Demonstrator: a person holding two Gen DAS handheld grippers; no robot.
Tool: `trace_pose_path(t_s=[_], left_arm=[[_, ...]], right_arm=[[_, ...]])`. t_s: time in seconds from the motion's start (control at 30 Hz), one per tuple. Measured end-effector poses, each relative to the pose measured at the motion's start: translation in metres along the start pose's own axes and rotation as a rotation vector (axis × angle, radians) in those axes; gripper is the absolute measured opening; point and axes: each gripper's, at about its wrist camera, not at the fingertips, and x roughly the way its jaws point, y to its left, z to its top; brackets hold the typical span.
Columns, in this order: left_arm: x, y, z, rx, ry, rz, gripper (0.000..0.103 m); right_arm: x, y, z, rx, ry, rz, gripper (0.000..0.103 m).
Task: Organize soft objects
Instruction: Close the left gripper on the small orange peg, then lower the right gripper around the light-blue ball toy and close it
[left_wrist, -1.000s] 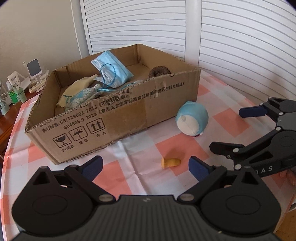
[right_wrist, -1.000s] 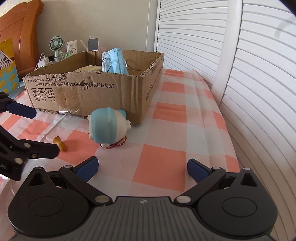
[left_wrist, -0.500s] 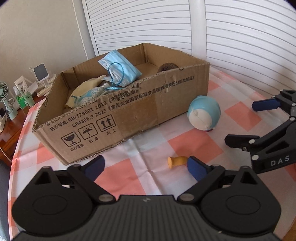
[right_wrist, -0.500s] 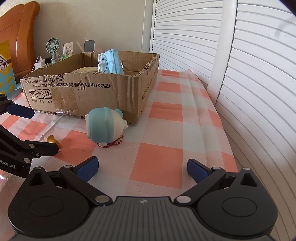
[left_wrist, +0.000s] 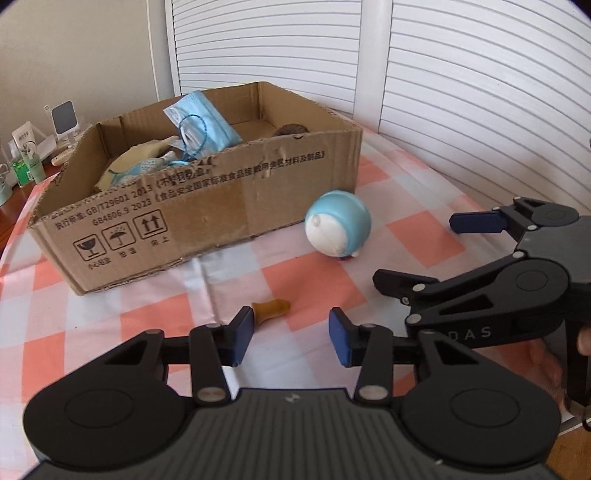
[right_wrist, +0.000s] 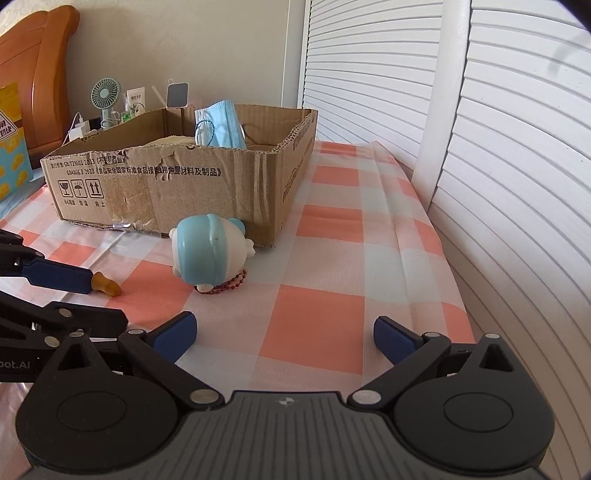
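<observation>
A cardboard box (left_wrist: 207, 206) sits on a table under a pink-and-white checked cloth (left_wrist: 317, 280), close to white louvred doors (left_wrist: 480, 92); a blue face mask (left_wrist: 201, 122) stands up out of the box, with a cream cloth (left_wrist: 144, 162) and other soft bits heaped beside it.

Outside the box, just beside its front corner, a round blue-and-white plush toy (left_wrist: 338, 223) lies on its side on the cloth, a red bead cord (right_wrist: 231, 282) trailing under it; nearer to me a small orange rubbery piece (left_wrist: 271, 308) lies flat on a pink square.

The left gripper (left_wrist: 290, 334) hangs low over the cloth right by that orange piece; its jaws have just been closing and now stand partly open, the left pad beside the wide end of the piece, the rest of the piece lying just ahead of the gap; I see no squeeze on it, and whether the pad touches it I cannot tell.

The right gripper (right_wrist: 284, 338) hovers to the right of it, jaws spread wide with nothing between them but bare cloth; the toy lies ahead of it, apart.
</observation>
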Motion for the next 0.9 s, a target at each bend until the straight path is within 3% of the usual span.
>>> trace_pose_path(t_s=[0.23, 0.5, 0.77, 0.9], left_arm=[[0.006, 0.007, 0.002, -0.020, -0.024, -0.014, 0.040], [0.005, 0.004, 0.002, -0.037, -0.036, 0.018, 0.021], [0.000, 0.013, -0.001, -0.011, -0.039, 0.004, 0.020], [-0.005, 0.025, -0.003, 0.001, -0.032, 0.014, 0.020]], right_arm=[[-0.002, -0.004, 0.000, -0.003, 0.010, 0.001, 0.103], [-0.006, -0.003, -0.002, -0.016, 0.013, -0.001, 0.103], [-0.007, 0.000, 0.001, -0.045, 0.019, -0.009, 0.103], [-0.003, 0.005, 0.006, -0.062, 0.047, 0.035, 0.103]])
